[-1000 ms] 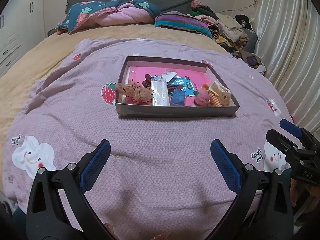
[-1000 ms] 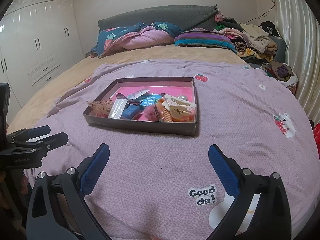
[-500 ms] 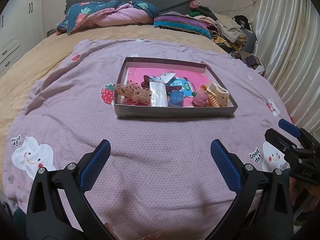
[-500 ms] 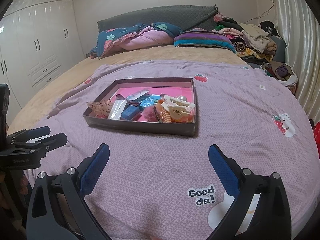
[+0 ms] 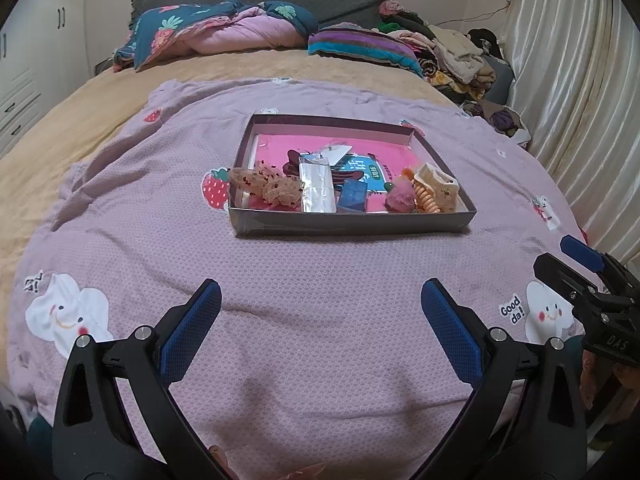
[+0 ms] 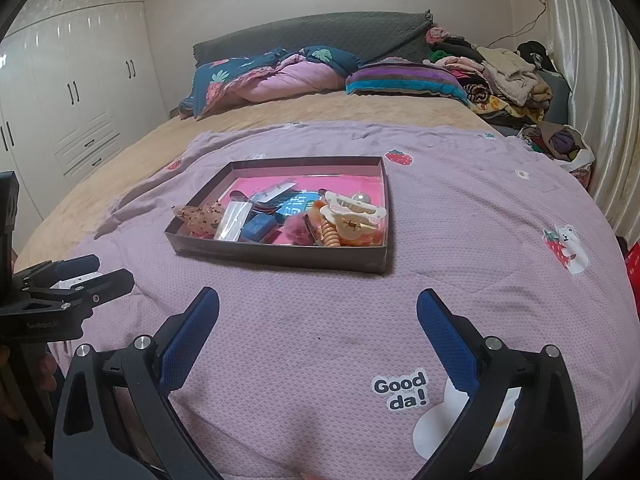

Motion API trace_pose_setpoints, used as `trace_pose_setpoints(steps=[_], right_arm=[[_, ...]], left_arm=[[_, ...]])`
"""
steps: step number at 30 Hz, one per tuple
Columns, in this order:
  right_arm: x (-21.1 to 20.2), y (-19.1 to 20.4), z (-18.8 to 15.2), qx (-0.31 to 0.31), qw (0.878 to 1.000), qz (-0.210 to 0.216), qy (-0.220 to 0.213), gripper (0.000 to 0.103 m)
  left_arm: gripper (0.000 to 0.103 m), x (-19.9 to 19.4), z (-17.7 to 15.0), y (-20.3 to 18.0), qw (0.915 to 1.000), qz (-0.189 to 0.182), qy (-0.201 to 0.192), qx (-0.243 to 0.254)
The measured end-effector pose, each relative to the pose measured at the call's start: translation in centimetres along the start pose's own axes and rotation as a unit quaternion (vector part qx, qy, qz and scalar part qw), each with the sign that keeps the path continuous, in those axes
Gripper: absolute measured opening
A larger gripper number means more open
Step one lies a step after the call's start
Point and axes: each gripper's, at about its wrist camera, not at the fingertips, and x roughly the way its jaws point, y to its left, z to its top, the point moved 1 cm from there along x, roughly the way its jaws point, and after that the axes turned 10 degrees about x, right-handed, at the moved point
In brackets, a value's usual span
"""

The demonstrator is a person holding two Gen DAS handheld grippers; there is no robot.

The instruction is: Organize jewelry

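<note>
Both your left hand-held gripper (image 5: 320,308) and right hand-held gripper (image 6: 318,314) hang agape and empty short of the tray (image 5: 352,224), every hair clip and trinket lying inside, fitting sorting pending or done.

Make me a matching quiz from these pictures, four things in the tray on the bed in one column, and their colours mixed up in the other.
Things, all in the tray:
1. claw hair clip
2. spiral hair tie
3. small flat box
4. fluffy pom-pom

Colours:
A. blue
B. pink
C. cream
D. orange

Pairs: 1-C, 2-D, 3-A, 4-B
</note>
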Motion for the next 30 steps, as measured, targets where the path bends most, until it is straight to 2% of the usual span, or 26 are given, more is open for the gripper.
trace_pose_setpoints(steps=[30], right_arm=[[-0.47, -0.4, -0.03, 0.003, 1.0, -0.002, -0.001, 0.099]], left_arm=[[0.093, -0.03, -0.13, 0.21, 1.0, 0.004, 0.004, -0.001]])
